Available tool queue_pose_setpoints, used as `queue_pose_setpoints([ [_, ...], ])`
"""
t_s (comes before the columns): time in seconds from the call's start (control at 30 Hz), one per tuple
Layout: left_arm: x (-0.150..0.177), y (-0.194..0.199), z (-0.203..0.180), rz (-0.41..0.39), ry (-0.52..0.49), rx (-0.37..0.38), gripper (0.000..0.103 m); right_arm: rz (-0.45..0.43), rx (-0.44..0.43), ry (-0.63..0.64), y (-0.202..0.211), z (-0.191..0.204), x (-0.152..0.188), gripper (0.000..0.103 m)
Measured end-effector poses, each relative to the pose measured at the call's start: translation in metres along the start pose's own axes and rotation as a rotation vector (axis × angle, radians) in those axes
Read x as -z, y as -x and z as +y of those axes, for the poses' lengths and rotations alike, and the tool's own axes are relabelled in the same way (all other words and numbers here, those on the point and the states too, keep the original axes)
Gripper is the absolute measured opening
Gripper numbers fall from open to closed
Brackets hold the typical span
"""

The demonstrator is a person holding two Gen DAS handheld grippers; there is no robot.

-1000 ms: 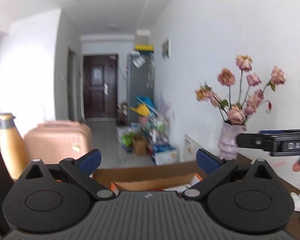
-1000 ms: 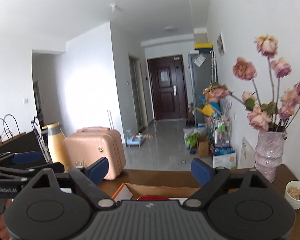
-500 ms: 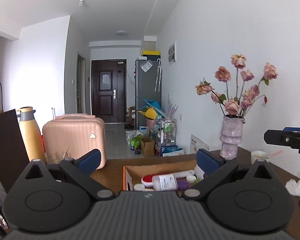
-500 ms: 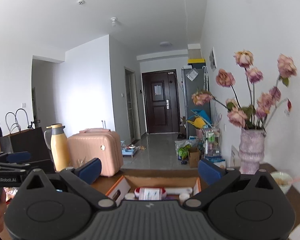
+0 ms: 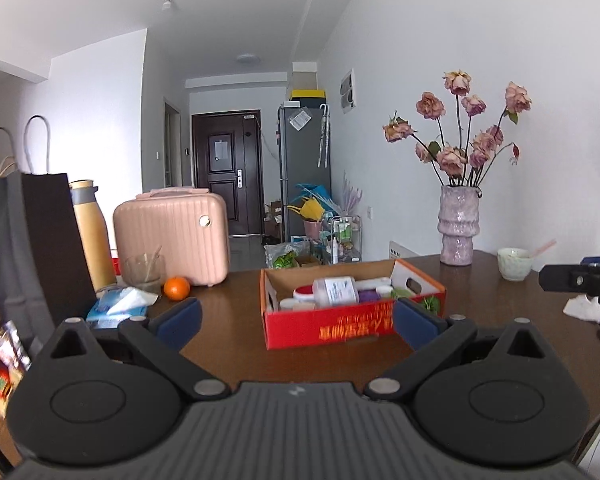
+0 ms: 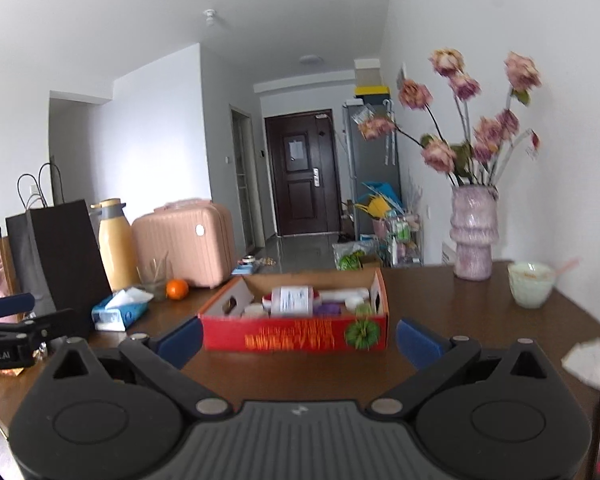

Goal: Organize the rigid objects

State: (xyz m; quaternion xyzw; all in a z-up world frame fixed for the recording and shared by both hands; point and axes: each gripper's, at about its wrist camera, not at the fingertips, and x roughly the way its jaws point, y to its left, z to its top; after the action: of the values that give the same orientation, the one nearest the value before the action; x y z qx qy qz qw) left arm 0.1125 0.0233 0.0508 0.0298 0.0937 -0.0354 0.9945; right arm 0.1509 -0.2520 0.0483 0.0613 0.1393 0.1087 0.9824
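Note:
A red cardboard box [image 5: 332, 326] stands on the brown table [image 5: 235, 344], also in the right wrist view [image 6: 295, 336]. It holds a white labelled bottle [image 5: 336, 290], small jars and tubes. My left gripper [image 5: 297, 320] is open and empty, well short of the box. My right gripper [image 6: 297, 338] is open and empty, also short of the box. Each gripper shows at the edge of the other's view.
A pink case [image 5: 171, 236], a yellow flask [image 5: 93, 232], a dark paper bag [image 5: 31, 248], a glass [image 5: 143, 272], an orange [image 5: 176, 288] and a tissue pack [image 5: 117, 306] stand left. A flower vase [image 5: 458, 224], a bowl [image 5: 514, 264] and crumpled paper [image 5: 586, 308] are right.
Both grippers have pulled back and tilted down from the box. The whole box and more of the table have come into view. Both stay open.

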Motion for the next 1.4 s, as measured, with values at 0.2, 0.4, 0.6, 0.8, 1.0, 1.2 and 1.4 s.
queue_pose_setpoints([
  [0.2,0.046,0.038,0.000,0.031,0.055,-0.030,0.103,0.032,0.026,-0.013,0.031,0.011,0.051,0.103],
  [0.4,0.077,0.081,-0.008,0.042,0.049,-0.029,0.103,0.020,0.078,-0.027,0.082,0.030,0.098,0.103],
  [0.6,0.081,0.103,-0.016,0.054,0.048,-0.006,0.103,0.012,0.043,-0.080,0.114,0.049,0.123,0.103],
  [0.8,0.079,0.106,-0.013,0.046,0.060,-0.026,0.103,-0.015,0.048,-0.038,0.116,0.055,0.113,0.103],
  [1.0,0.078,0.105,-0.014,0.053,0.055,-0.015,0.103,-0.003,0.043,-0.046,0.112,0.053,0.112,0.103],
  [1.2,0.078,0.105,-0.014,0.049,0.055,-0.017,0.103,-0.006,0.046,-0.043,0.112,0.052,0.111,0.103],
  [1.4,0.079,0.104,-0.012,0.059,0.061,-0.012,0.103,0.001,0.047,-0.044,0.111,0.053,0.112,0.103],
])
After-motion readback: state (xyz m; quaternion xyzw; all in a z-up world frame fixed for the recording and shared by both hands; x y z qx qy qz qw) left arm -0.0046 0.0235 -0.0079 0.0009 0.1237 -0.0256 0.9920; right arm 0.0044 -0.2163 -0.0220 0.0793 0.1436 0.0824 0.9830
